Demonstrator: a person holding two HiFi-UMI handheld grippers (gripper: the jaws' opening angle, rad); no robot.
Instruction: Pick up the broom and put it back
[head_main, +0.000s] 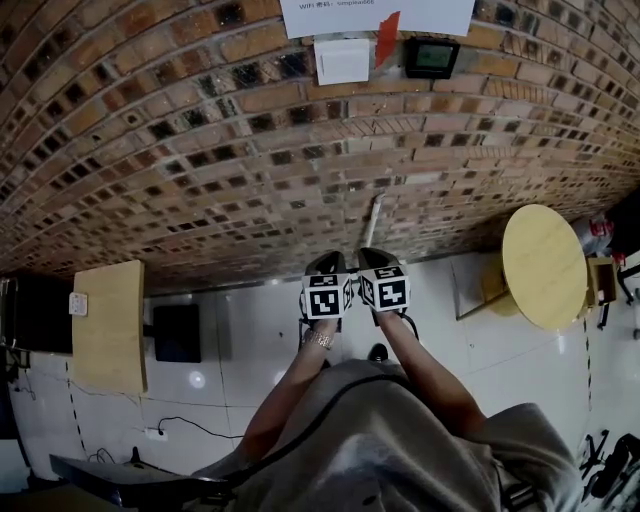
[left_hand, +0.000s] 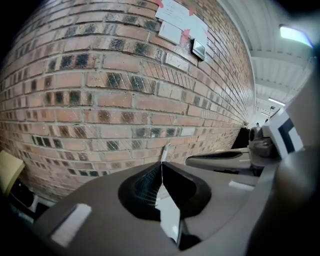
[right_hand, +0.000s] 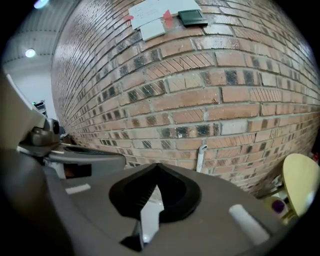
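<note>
Only the broom's pale handle (head_main: 373, 220) shows, standing against the brick wall (head_main: 200, 150) just beyond my two grippers; its head is hidden behind them. The handle's top (right_hand: 201, 157) appears ahead in the right gripper view, and its tip (left_hand: 166, 150) pokes above the jaws in the left gripper view. My left gripper (head_main: 327, 262) and right gripper (head_main: 375, 258) are held side by side, a little short of the handle. The left gripper (left_hand: 161, 165) is shut, its jaws meeting with nothing between them. The right gripper (right_hand: 157, 167) is also shut and empty.
A round yellow table (head_main: 543, 265) stands to the right near the wall, with a rectangular wooden top (head_main: 108, 325) and a black box (head_main: 177, 332) to the left. A cable (head_main: 190, 428) trails over the white floor. A white plate (head_main: 342, 60) and a dark device (head_main: 431, 57) hang on the wall.
</note>
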